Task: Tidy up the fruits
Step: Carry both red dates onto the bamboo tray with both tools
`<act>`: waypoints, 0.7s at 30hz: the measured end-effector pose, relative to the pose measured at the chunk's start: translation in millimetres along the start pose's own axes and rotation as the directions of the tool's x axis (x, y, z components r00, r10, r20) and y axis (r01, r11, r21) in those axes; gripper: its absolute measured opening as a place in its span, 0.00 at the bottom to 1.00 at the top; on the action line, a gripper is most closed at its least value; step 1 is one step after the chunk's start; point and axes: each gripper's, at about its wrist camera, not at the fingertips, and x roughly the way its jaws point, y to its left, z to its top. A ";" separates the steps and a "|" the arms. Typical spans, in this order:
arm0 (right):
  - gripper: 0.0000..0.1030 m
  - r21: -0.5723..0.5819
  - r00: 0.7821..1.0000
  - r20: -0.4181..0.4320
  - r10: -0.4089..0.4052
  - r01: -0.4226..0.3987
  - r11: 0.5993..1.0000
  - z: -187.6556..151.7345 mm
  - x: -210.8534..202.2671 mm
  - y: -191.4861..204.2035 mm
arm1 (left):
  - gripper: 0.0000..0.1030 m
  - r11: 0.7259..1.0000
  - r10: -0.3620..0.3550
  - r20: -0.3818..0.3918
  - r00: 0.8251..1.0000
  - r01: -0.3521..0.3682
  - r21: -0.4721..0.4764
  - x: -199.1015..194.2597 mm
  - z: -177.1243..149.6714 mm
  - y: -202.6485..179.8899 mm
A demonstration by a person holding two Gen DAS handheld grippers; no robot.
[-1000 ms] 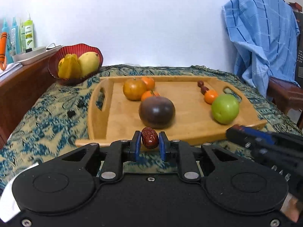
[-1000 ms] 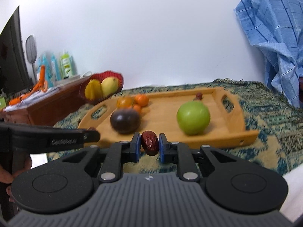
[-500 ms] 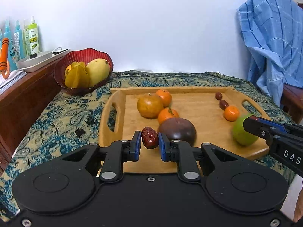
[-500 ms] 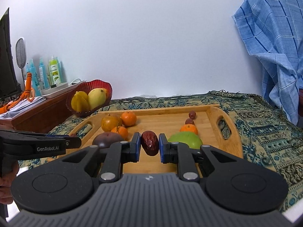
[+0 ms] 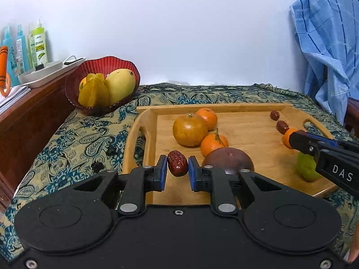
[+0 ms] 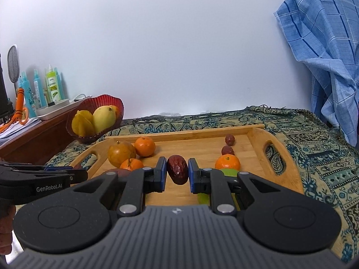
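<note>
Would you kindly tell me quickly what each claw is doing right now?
Left claw: closed on a red date.
Right claw: closed on another date.

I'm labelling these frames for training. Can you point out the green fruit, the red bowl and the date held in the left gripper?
green fruit (image 5: pixel 306 168), left wrist view, its visible left side.
red bowl (image 5: pixel 101 63), left wrist view, inner back wall.
date (image 5: pixel 177 163), left wrist view, its wrinkled middle.
</note>
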 end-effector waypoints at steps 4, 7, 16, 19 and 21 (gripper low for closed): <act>0.23 -0.004 1.000 0.002 -0.008 0.008 1.000 -0.2 9.0 4.2 | 0.19 1.000 0.001 -0.005 1.000 -0.001 -0.012 7.7 1.6 2.7; 0.23 -0.012 1.000 0.005 -0.011 0.011 1.000 0.7 14.8 8.0 | 0.18 1.000 0.003 -0.005 1.000 -0.003 -0.011 13.1 2.6 3.3; 0.23 -0.039 1.000 -0.009 -0.025 0.025 0.999 6.2 32.1 17.5 | 0.19 1.000 -0.016 -0.008 1.000 0.015 -0.022 30.1 10.6 4.4; 0.23 -0.043 0.999 -0.019 -0.026 0.025 0.999 6.5 38.2 18.9 | 0.19 0.999 -0.020 -0.019 1.000 0.019 -0.025 36.1 11.4 3.6; 0.23 -0.041 0.999 -0.032 -0.029 0.027 0.999 5.9 42.9 18.9 | 0.19 0.999 -0.024 -0.025 0.999 0.023 -0.028 39.5 11.1 2.8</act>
